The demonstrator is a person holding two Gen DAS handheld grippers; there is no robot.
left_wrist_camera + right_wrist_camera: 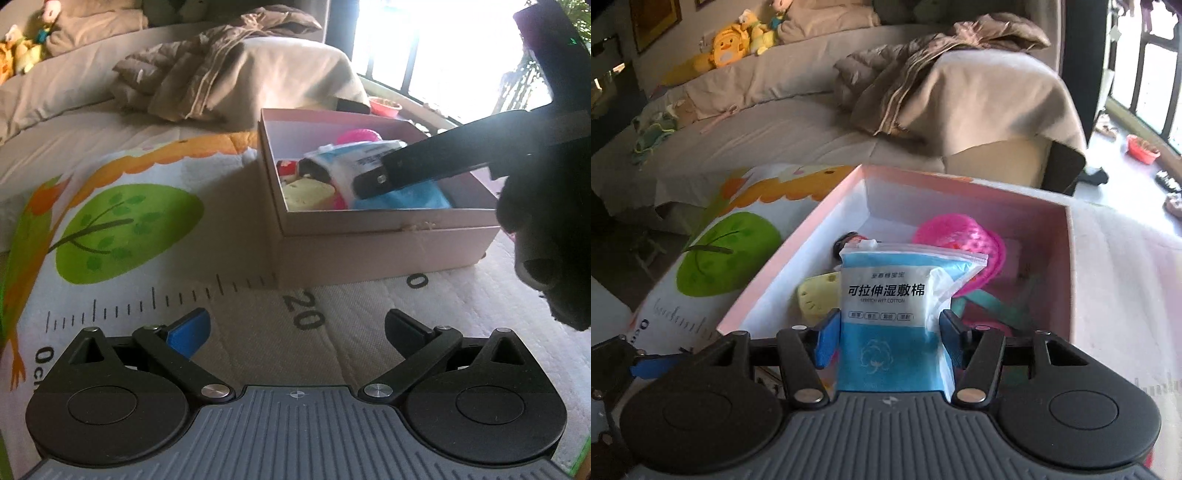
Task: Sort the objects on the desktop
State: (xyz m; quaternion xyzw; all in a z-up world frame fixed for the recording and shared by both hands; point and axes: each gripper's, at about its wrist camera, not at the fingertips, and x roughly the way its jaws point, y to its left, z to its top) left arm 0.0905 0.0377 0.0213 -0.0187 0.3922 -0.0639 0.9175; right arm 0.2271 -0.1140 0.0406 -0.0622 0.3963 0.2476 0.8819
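A blue and white zip bag of cotton pads (pixel 890 306) stands upright between the fingers of my right gripper (pixel 890 338), whose pads press on both its sides. It hangs over the open pink box (pixel 960 186), just above the things inside. From the left wrist view one black finger of the right gripper (pixel 373 181) reaches into the box (pixel 369 229) beside the bag (pixel 351 158). In the box lie a pink mesh bowl (pixel 960 240), a yellow foam toy (pixel 816 295) and a teal strap (pixel 990 306). My left gripper (pixel 297 326) is open over the mat, holding nothing.
The box stands on a printed play mat (pixel 129 229) with a green tree and ruler marks. Behind it is a beige sofa (pixel 775 122) with a brown jacket (pixel 923 66) and yellow plush toys (pixel 731 44). A red basket (pixel 1143 147) sits on the floor at the right.
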